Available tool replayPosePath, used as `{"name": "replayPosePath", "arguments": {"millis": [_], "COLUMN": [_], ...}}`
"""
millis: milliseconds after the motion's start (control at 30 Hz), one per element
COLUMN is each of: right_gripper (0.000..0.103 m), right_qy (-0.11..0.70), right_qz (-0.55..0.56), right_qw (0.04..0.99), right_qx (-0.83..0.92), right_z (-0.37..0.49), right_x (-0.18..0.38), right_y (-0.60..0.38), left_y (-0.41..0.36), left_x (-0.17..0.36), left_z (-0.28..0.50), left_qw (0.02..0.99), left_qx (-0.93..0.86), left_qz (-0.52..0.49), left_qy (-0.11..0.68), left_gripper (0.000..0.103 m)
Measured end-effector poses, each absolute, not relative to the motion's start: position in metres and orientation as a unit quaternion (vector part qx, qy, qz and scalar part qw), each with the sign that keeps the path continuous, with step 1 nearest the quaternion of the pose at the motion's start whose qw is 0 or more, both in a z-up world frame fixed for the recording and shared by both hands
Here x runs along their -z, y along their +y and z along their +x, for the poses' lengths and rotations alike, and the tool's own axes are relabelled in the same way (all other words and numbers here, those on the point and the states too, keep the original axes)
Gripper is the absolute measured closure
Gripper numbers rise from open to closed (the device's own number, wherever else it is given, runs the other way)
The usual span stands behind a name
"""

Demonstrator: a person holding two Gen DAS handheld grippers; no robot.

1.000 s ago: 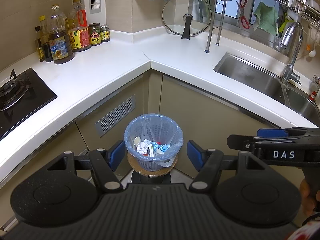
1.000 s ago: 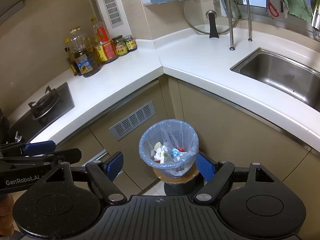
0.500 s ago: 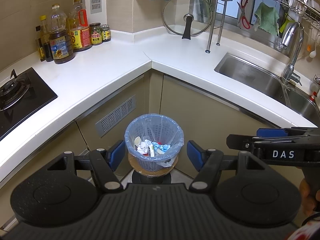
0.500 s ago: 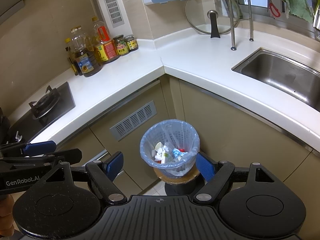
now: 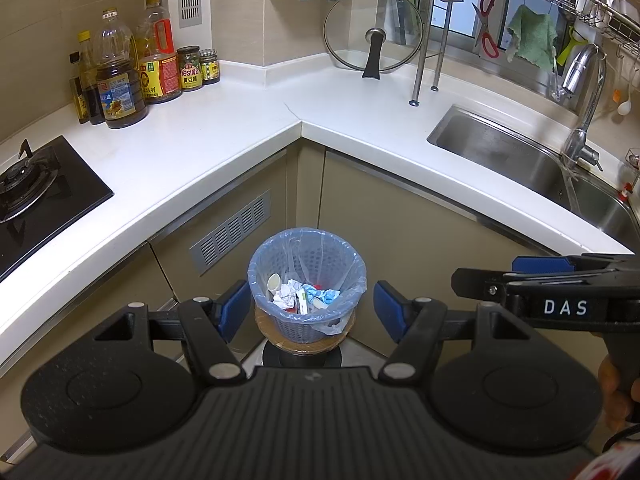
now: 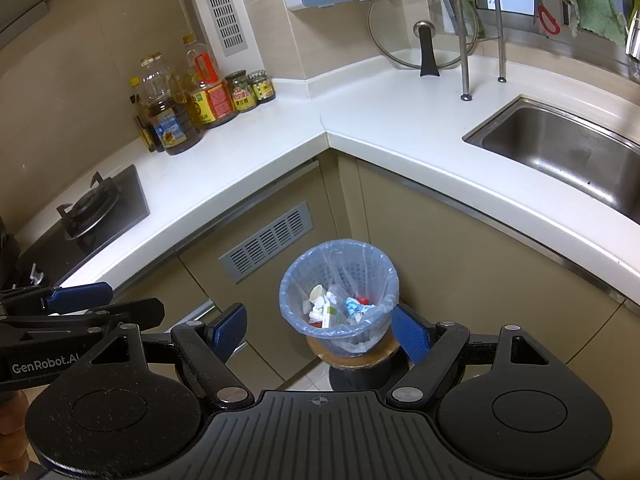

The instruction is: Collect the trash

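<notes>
A small blue mesh trash basket (image 5: 307, 322) (image 6: 340, 338) lined with a clear plastic bag stands on a round stool on the floor, in the corner below the counter. Crumpled white paper (image 5: 287, 295), blue wrappers (image 5: 322, 295) and other scraps lie inside it (image 6: 340, 309). My left gripper (image 5: 307, 311) hovers well above the basket, open, with nothing between its blue pads. My right gripper (image 6: 320, 332) is also open and empty, high above the same basket. Each gripper shows at the edge of the other's view, held side by side.
A white L-shaped counter (image 5: 224, 136) wraps the corner. Oil bottles and jars (image 5: 136, 80) stand at the back left, a gas hob (image 5: 36, 196) at left, a steel sink (image 5: 520, 156) with a tap at right. A glass lid (image 5: 372, 36) leans on the wall.
</notes>
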State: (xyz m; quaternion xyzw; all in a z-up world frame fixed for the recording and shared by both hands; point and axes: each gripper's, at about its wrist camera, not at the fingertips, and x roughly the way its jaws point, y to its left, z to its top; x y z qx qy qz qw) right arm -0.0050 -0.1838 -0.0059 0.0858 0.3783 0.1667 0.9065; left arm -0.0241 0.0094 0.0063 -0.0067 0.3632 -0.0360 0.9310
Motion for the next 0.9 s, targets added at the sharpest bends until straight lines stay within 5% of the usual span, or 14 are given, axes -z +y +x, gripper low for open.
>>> {"name": "replayPosePath", "arguments": {"millis": [900], "right_gripper": [0.024], "right_qy": [0.379], "right_qz": [0.085], "right_qw": [0.906], "right_qx": [-0.166], "right_z": [-0.0038], "right_x": [0.0058], "right_y": [-0.1827], "left_y": [0.0097], "left_x": [-0.009], "left_z": [-0.0195], "left_qw": [0.933], "left_qx": [0.04], "left_qz": [-0.004], "left_qy": [0.358], "left_gripper": [0.037]}}
